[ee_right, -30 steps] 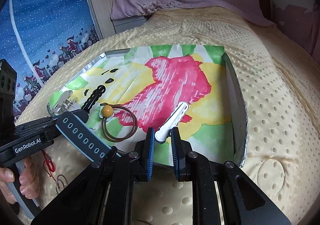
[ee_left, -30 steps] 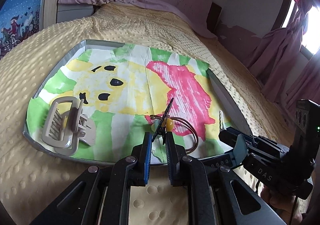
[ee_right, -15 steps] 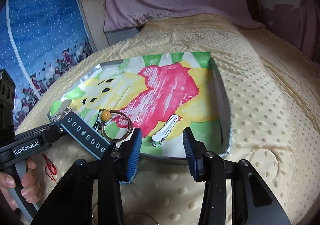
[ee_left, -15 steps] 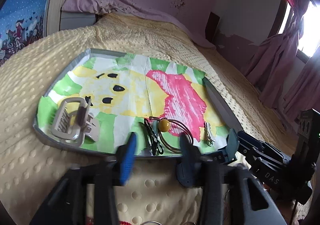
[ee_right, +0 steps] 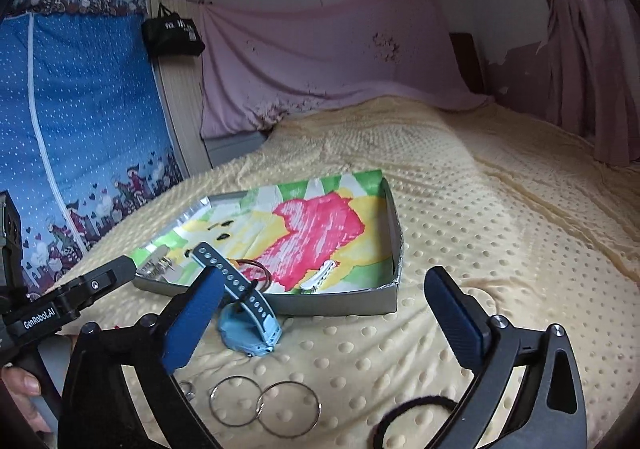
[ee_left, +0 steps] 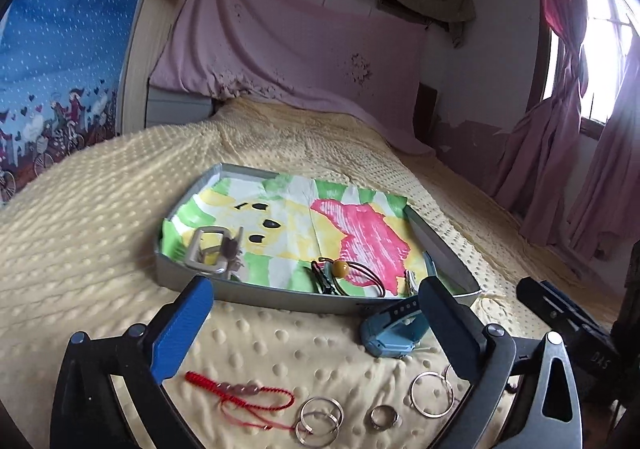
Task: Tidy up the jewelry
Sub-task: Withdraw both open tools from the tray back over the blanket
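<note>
Beside grey tray (ee_left: 304, 299), blue watch (ee_left: 394, 331)

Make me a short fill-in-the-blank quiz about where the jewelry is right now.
1. The white hair clip lies inside the ____.
2. The red bracelet lies on the yellow ____.
3. Both the left claw and the right claw are ____.

Missing words: tray; blanket; open

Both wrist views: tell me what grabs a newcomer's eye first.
The grey tray mid-bed, lined with a bright yellow, pink and green drawing, holding a beige claw clip at its left end and a bead hair tie. On the blanket nearer the cameras lie a blue watch, silver hoops and a red cord bracelet.
</note>
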`<state>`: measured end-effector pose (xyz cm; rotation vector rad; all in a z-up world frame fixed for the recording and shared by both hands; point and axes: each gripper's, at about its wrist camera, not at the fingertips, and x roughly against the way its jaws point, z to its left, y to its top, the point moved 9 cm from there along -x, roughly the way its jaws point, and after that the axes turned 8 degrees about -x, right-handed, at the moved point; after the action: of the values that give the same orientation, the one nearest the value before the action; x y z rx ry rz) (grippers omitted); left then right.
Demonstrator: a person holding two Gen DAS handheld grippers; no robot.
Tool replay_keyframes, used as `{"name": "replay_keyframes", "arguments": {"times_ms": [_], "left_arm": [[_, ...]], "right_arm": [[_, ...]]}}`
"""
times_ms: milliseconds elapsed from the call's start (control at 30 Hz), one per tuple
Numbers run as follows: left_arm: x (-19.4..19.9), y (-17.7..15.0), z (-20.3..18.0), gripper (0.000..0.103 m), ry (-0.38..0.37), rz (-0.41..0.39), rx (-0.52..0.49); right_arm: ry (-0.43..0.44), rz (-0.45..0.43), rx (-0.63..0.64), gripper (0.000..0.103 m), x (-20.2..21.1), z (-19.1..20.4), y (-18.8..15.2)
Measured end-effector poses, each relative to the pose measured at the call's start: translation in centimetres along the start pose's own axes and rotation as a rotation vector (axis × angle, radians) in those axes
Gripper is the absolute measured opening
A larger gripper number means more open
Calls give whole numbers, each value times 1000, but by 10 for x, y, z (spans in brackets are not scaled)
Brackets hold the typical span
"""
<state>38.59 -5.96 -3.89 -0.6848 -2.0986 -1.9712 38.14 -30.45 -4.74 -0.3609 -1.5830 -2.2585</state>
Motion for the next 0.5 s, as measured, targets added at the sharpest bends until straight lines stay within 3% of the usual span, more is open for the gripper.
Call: {"name": "replay_keyframes", "arguments": {"times_ms": [267, 500], "left_arm": [[52, -7, 2, 103, 45, -75, -73], [86, -16, 11, 103, 44, -85, -81]], "right_arm": [[12, -62, 40, 102, 51, 20, -6], [2, -61, 73, 102, 95, 37, -20]]}}
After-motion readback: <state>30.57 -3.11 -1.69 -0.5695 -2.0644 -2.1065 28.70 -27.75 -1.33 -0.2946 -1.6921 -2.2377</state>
